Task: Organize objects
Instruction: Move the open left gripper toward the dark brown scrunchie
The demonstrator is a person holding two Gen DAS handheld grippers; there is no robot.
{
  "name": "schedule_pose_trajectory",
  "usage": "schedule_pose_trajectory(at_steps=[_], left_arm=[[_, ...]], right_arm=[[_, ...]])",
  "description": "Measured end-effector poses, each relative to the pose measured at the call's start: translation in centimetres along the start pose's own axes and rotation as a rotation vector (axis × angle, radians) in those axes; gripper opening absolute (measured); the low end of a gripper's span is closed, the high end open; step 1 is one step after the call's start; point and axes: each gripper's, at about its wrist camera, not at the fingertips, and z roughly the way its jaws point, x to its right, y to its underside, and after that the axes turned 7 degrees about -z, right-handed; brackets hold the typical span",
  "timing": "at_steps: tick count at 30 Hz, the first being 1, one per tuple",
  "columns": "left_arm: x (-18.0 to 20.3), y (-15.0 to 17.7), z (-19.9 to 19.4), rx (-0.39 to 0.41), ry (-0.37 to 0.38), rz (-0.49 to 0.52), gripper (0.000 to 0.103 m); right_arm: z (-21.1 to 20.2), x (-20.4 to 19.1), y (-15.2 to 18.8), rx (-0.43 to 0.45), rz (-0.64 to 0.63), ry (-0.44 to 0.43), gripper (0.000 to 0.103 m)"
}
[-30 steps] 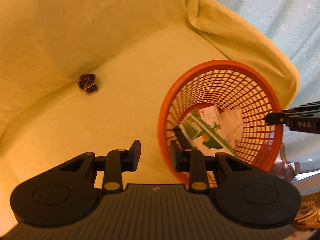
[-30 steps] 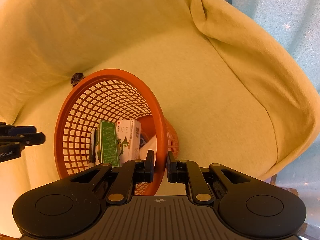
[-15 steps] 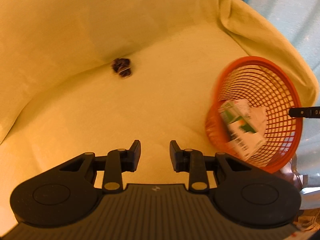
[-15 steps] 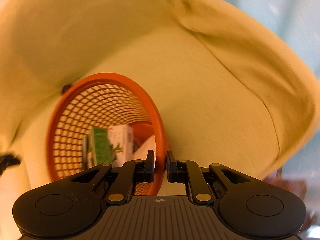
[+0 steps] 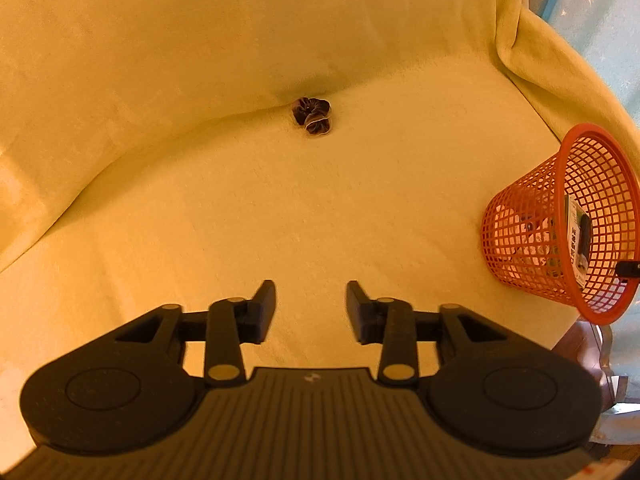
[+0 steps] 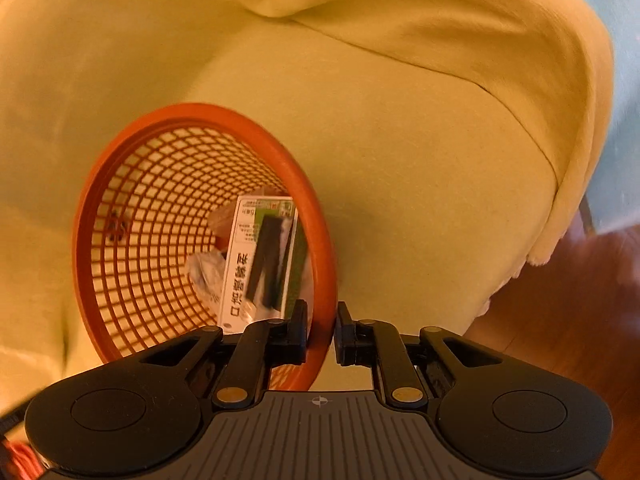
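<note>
My right gripper (image 6: 322, 330) is shut on the rim of an orange mesh basket (image 6: 160, 152), which is tipped on its side over the seat's front right edge. Inside lie a green and white box (image 6: 260, 256), a black bar on top of it and crumpled white paper (image 6: 206, 272). From the left wrist view the same basket (image 5: 520, 224) hangs at the far right. A dark scrunchie (image 5: 313, 115) rests on the yellow cushion, in the crease below the backrest. My left gripper (image 5: 311, 312) hovers open and empty, well short of the scrunchie.
A yellow cloth covers the sofa seat (image 5: 280, 208), backrest (image 5: 200, 32) and right armrest (image 6: 460, 32). Wooden floor (image 6: 568, 304) shows beyond the seat's right edge, and pale blue fabric (image 5: 600, 12) hangs behind the armrest.
The basket has swung to the right and tilted further onto its side, its contents sliding. The left gripper has turned left, bringing the scrunchie toward the middle of its view.
</note>
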Motion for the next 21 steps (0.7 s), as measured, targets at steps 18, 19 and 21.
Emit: schedule_pose_trajectory(at_steps=[18,19,21], left_arm=[[-5.0,-5.5,6.7,-0.025,0.07,0.14,0.042],[-5.1,-6.0,7.3,-0.028,0.072,0.149,0.042],[-5.2,-6.9,8.3,-0.029,0.078,0.164,0.042]], right_arm=[[-0.7,-5.2,-0.5,0.086,-0.014,0.159,0.01],[-0.6,-5.4,-0.5,0.087,-0.024,0.173,0.01],[-0.6,-5.9,-0.5,0.086,-0.046,0.201,0.01]])
